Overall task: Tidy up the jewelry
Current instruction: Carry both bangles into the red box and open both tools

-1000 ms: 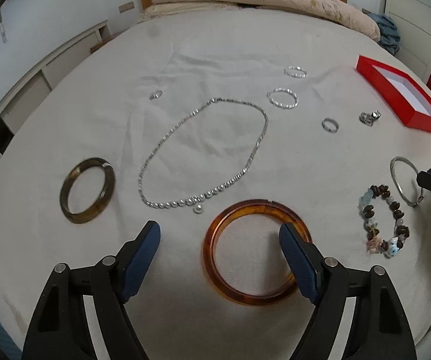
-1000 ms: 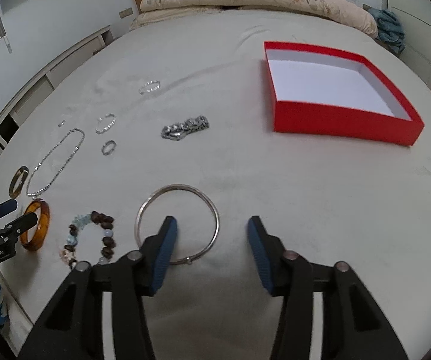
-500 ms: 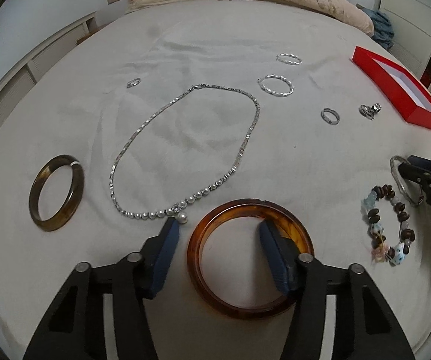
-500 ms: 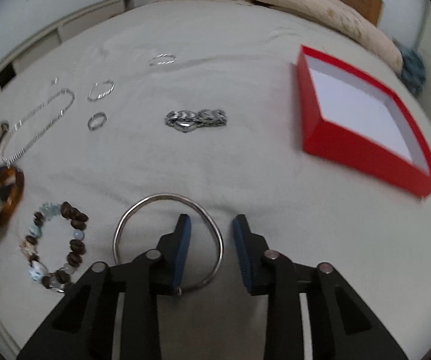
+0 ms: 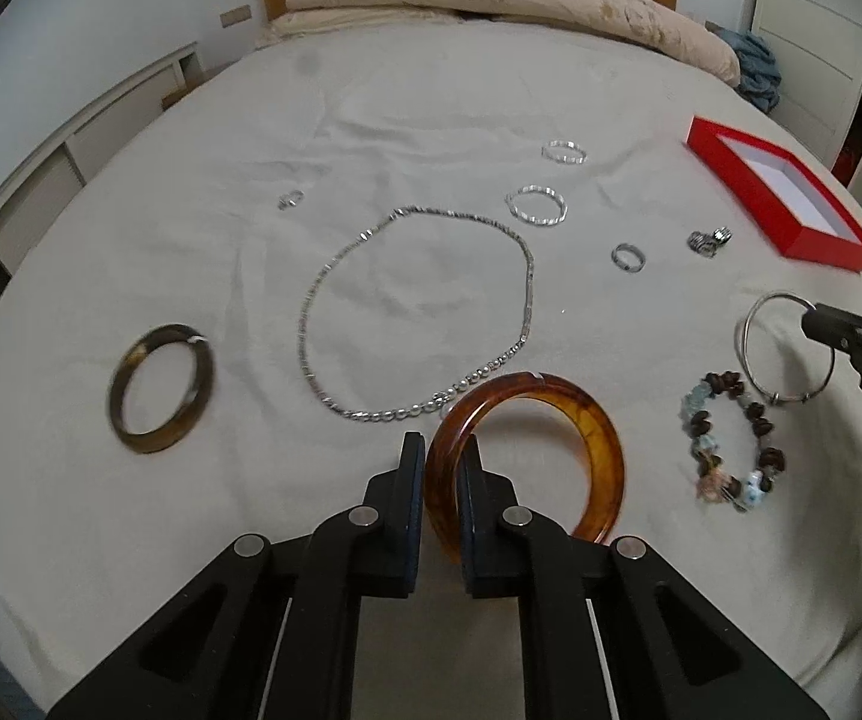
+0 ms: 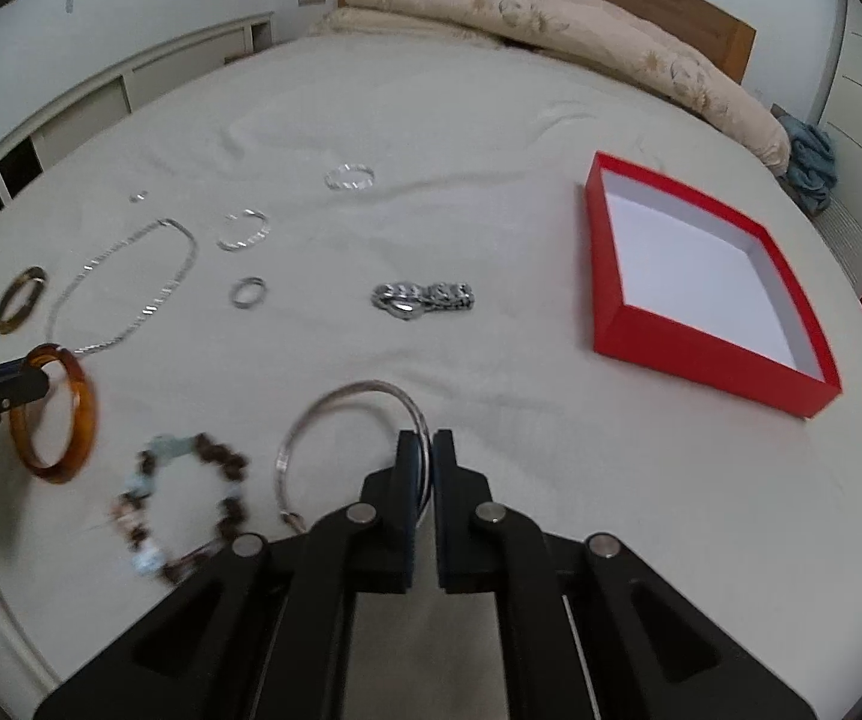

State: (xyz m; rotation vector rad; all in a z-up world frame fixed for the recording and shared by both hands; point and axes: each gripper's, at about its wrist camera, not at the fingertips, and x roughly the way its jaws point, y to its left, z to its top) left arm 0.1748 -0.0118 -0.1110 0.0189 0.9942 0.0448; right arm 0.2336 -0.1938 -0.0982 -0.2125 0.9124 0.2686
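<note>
A: Which step? The red box [image 6: 701, 360] sits empty, far right.
B: Pickup. Left gripper [image 5: 438, 474] pinches the amber bangle [image 5: 599, 438], near centre; right gripper [image 6: 425, 468] clamps the silver wire bangle [image 6: 335, 414]. Next, probably carry both boxward.

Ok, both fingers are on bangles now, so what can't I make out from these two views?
- Beaded bracelet: motion-blurred in the right wrist view, beads smear together.
- Amber bangle: near rim hidden by the left gripper.
- Silver bangle: clamped section hidden by the right gripper.
- Small ring: too small for detail.
- Red box: its inside is barely visible in the left wrist view.
</note>
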